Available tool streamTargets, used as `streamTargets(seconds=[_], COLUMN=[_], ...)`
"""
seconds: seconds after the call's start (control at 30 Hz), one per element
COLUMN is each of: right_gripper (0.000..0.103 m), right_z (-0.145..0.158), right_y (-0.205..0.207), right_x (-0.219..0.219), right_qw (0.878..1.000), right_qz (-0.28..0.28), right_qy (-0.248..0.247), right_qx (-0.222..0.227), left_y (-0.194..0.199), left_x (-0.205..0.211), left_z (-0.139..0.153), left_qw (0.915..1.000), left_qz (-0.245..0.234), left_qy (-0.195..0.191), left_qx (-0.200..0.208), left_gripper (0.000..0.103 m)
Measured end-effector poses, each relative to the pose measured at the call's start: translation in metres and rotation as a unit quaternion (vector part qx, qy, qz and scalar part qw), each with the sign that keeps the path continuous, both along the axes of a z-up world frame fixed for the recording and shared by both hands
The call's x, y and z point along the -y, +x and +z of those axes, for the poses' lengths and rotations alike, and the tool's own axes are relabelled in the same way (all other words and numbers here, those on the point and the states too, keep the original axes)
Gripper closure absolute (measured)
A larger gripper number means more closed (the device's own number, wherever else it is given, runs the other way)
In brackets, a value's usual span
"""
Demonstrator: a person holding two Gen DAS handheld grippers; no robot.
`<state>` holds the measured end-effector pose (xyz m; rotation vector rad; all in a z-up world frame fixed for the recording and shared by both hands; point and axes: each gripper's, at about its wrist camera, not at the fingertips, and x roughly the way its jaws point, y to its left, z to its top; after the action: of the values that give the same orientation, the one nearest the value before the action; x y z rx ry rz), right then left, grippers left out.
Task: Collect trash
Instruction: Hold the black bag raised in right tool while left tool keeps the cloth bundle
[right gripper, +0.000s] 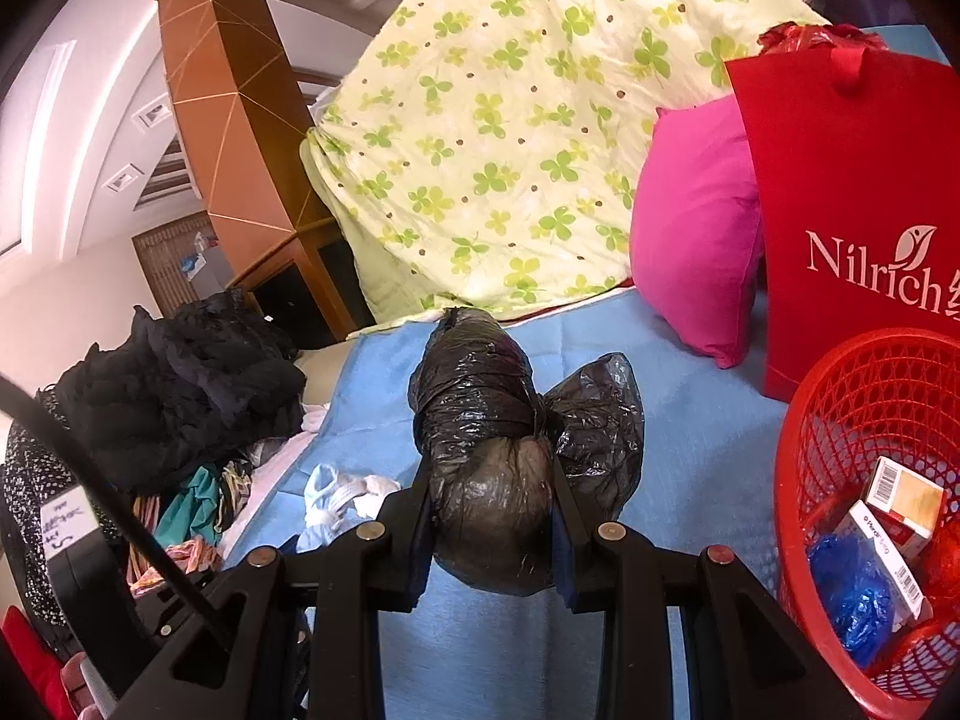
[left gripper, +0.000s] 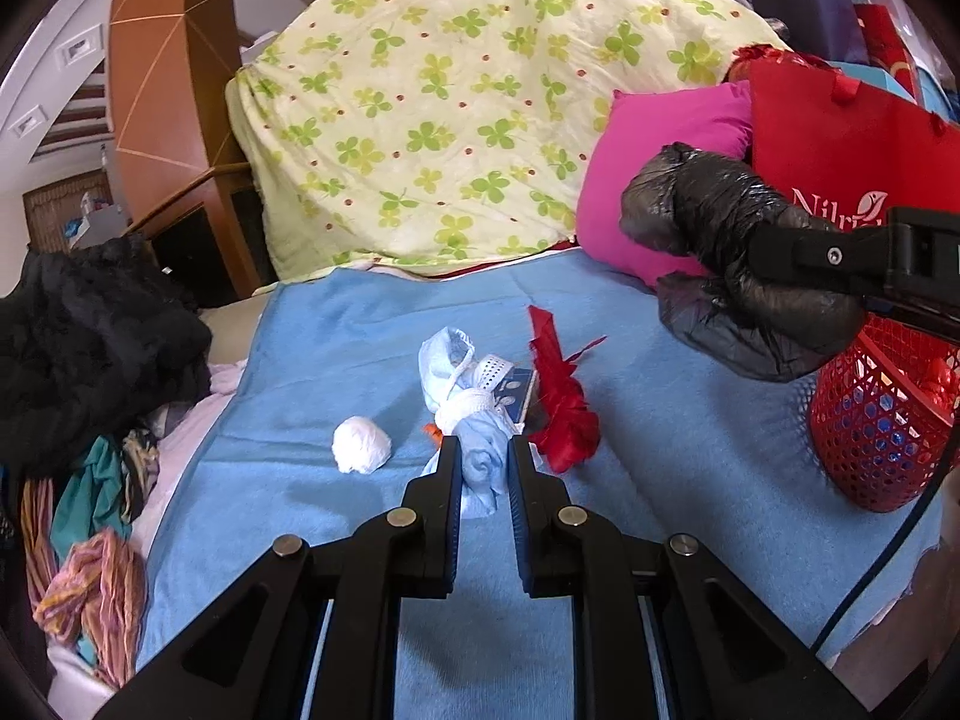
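Two bundles are in hand above the blue blanket (left gripper: 660, 420). On the right, the right gripper (right gripper: 492, 504) is clamped on a knotted black plastic bag (right gripper: 480, 420), held just left of the red mesh basket (right gripper: 840, 396); it looks light, crinkly and slippery, best pinched at its bulging middle as now. On the left, the left gripper (left gripper: 485, 456) is closed on a pale blue cloth bundle (left gripper: 474, 420), soft and light, gripped at its twisted lower end. One white tissue ball (left gripper: 360, 445) and red feather scraps (left gripper: 564, 396) lie beside it, flimsy and easily crushed.
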<state>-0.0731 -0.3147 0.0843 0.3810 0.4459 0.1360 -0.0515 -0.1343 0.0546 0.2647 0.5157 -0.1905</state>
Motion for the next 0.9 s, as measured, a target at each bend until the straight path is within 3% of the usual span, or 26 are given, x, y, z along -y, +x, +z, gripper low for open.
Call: streamTargets(seconds=[0.3, 0.9], right_gripper=[0.069, 0.069], right_z=[0.009, 0.013], right_y=[-0.014, -0.041], right_x=[0.007, 0.074], right_qw=[1.000, 0.996], right_qz=[-0.006, -0.055], right_qy=[-0.004, 0.047], right_qx=[0.020, 0.042], left_y=[-0.015, -0.029], left_x=[0.003, 0.072], left_z=[0.014, 0.038], left_qw=[0.9999, 0.9985], left_qz=[0.009, -0.043], left_qy=[0.008, 0.022], left_qx=[0.008, 0.025], left_gripper=[0.087, 0.087])
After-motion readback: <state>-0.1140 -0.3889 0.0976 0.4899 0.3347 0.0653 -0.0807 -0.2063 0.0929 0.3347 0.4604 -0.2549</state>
